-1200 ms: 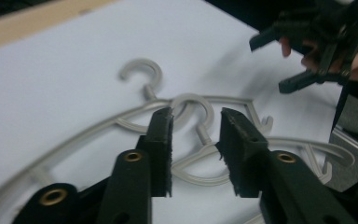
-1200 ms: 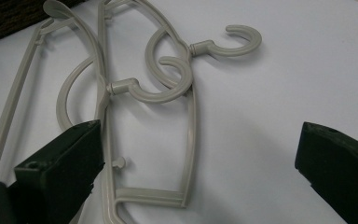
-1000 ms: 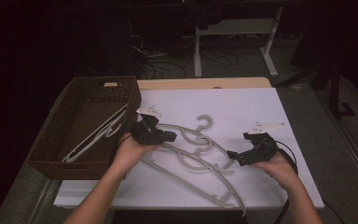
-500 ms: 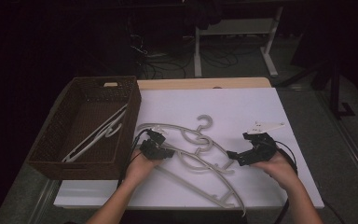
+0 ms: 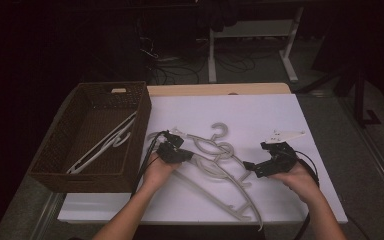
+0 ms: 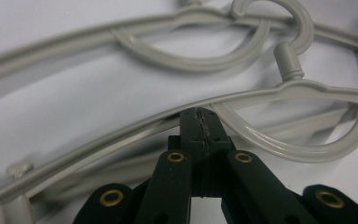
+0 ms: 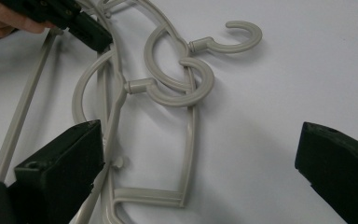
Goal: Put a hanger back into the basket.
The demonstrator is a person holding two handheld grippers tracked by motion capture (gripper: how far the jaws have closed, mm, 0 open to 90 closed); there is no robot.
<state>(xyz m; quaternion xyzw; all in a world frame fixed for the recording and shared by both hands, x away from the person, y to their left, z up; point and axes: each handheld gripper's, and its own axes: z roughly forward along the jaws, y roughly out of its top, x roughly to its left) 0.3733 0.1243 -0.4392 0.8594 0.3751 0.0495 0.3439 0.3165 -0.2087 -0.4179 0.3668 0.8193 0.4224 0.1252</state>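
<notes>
Two grey plastic hangers (image 5: 215, 165) lie overlapped on the white table top (image 5: 260, 110), hooks (image 7: 200, 86) interlocked. My left gripper (image 5: 192, 158) is low at the left end of the hangers, shut. In the left gripper view its closed tips (image 6: 200, 116) meet against a hanger arm (image 6: 121, 128), and nothing shows between the pads. My right gripper (image 5: 256, 159) stands wide open at the right side of the hangers. In the right gripper view a hanger arm (image 7: 189, 135) lies between its two spread jaws, closer to the left one. The left gripper (image 7: 88, 32) also shows there at top left.
A brown wicker basket (image 5: 92, 92) sits at the table's left with white hangers (image 5: 102, 145) inside. A small white piece (image 5: 282, 135) lies behind the right gripper. Cables trail from both grippers toward the near edge. Dark floor and a desk frame lie beyond the table.
My left gripper has come down and shifted toward the near side, onto the hanger's arm. The right gripper and the hangers have stayed put.
</notes>
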